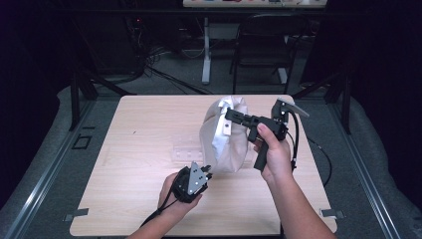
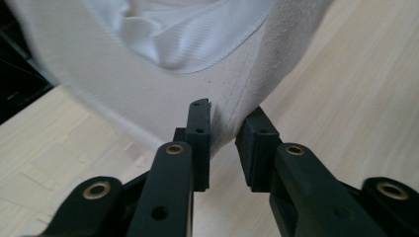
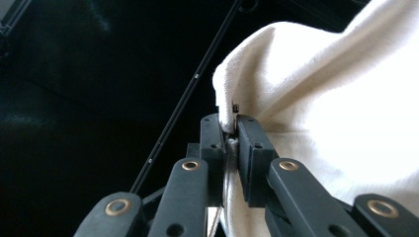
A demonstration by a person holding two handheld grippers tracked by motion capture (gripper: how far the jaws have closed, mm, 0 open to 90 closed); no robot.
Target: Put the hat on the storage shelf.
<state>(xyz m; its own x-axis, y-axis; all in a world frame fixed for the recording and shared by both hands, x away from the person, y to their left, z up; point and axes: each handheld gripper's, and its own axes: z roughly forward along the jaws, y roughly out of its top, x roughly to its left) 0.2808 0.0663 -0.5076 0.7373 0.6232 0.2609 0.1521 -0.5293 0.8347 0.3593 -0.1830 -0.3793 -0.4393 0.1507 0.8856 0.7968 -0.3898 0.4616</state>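
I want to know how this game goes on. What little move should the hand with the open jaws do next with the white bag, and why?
Probably close the left gripper on the fold of the white cloth bag. Its jaws stand open with that fold between them, not yet pinched, while the right gripper is already shut on the bag's upper edge and holds it up over the table. A second grip should let both hands handle the bag.
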